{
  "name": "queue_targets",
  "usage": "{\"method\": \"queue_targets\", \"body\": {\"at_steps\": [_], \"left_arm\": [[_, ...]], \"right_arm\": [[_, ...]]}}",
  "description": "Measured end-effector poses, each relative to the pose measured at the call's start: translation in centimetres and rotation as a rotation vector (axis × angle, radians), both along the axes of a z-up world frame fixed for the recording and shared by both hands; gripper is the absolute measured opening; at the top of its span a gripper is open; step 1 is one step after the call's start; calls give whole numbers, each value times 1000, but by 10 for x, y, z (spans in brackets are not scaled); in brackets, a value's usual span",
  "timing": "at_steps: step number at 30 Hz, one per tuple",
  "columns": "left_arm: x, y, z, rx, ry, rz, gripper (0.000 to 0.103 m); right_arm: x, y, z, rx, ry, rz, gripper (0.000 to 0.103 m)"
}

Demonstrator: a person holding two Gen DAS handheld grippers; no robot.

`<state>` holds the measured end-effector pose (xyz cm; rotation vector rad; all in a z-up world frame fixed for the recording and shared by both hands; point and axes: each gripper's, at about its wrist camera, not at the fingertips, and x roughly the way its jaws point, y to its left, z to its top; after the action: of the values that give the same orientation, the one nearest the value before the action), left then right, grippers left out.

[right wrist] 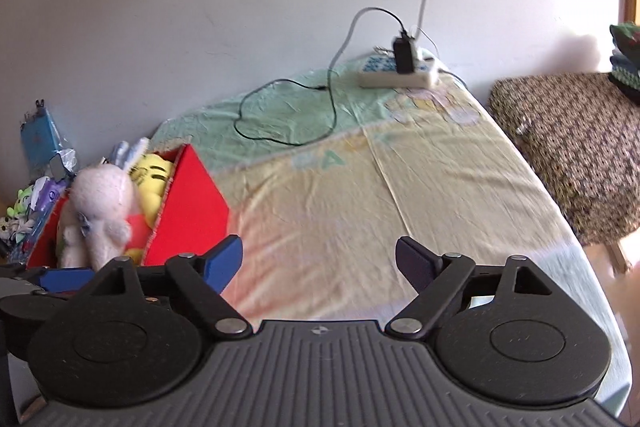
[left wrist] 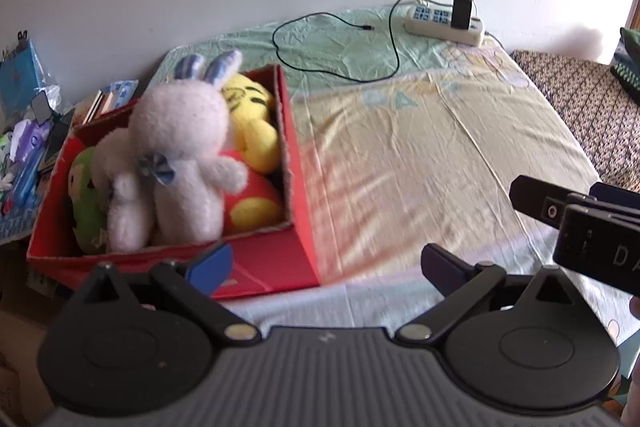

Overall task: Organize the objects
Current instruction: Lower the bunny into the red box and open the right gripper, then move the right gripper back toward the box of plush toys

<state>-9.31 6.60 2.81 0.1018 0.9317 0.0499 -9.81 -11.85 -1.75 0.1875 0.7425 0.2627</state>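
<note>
A red cardboard box stands at the left end of a bed and holds plush toys. A white rabbit with striped ears sits on top, with a yellow toy behind it and a green toy at its left. My left gripper hangs open just in front of the box, nothing between its fingers. The right gripper is open and empty over the bare sheet, right of the box. The rabbit also shows in the right wrist view. The right gripper's body enters the left wrist view from the right.
A white power strip with a black charger and a looping black cable lies at the far end of the bed by the wall. Cluttered small items sit left of the box. A patterned seat stands to the right.
</note>
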Motion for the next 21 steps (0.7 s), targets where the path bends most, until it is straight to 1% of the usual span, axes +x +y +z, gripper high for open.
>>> {"method": "queue_targets", "body": {"at_steps": [4,7,11,14,16,19,21], "left_arm": [[-3,-4,-2,17,14,28,101],[-4,1,-6,24,29,53,101],[-11,13,-10,38,33,83,101],[-10,30,-9,20,39,104,101],[-10,39,-5,17,32,105,101],[-8,52,0,20,33,85,101],[-6,64,4,7,29,76,101]], "right_arm": [[4,6,-6,-25,30,37,90],[7,13,-13,-11,63,67,90],[10,26,-19,3,106,90,86],[13,36,-17,32,134,101,82],[15,43,-14,49,139,97,82],[14,59,-9,34,140,75,81],[12,70,-7,28,144,77,80]]}}
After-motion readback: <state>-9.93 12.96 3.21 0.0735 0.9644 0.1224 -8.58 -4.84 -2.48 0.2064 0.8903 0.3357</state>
